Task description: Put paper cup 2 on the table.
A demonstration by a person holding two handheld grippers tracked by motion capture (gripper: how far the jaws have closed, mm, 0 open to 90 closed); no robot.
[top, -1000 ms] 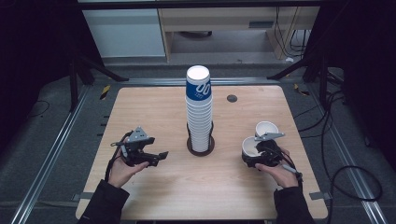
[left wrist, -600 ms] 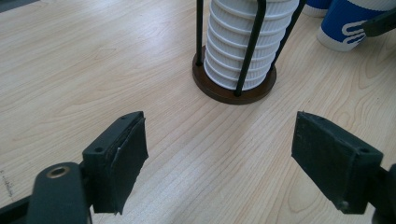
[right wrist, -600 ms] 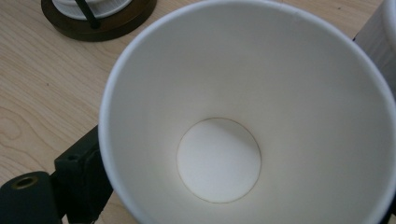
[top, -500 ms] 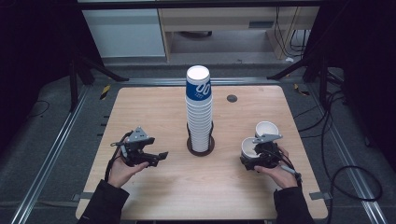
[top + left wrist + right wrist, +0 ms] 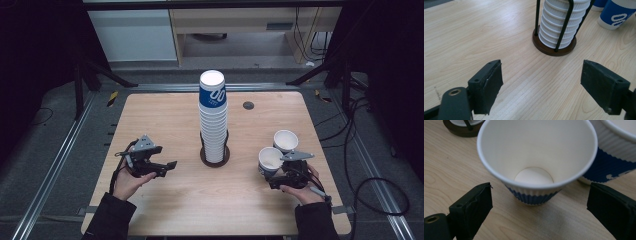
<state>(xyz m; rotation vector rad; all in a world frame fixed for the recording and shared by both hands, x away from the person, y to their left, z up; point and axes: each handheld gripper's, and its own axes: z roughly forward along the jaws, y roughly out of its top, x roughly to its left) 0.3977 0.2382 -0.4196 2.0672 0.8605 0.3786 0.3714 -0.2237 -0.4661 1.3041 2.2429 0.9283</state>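
Observation:
A tall stack of white and blue paper cups [image 5: 213, 120] stands in a black wire holder [image 5: 215, 156] at the table's middle. Two single cups stand upright at the right, the nearer cup [image 5: 270, 160] and the farther cup [image 5: 285, 141]. My right gripper [image 5: 274, 179] sits just in front of the nearer cup [image 5: 536, 162]. Its jaws have just been opening and stand wide apart, low on either side of the cup's base without pressing it. My left gripper [image 5: 169, 167] is open over bare wood, its jaws [image 5: 541, 72] pointing at the holder's base [image 5: 554, 48].
The wooden table [image 5: 165, 115] has a small dark disc [image 5: 248, 105] set in its far right part. Metal rails and cables run along the floor on both sides. In the left gripper view the two single cups [image 5: 619, 12] stand beyond the stack.
The right gripper has come off the nearer cup, which stays upright on the table. The left gripper has not moved.

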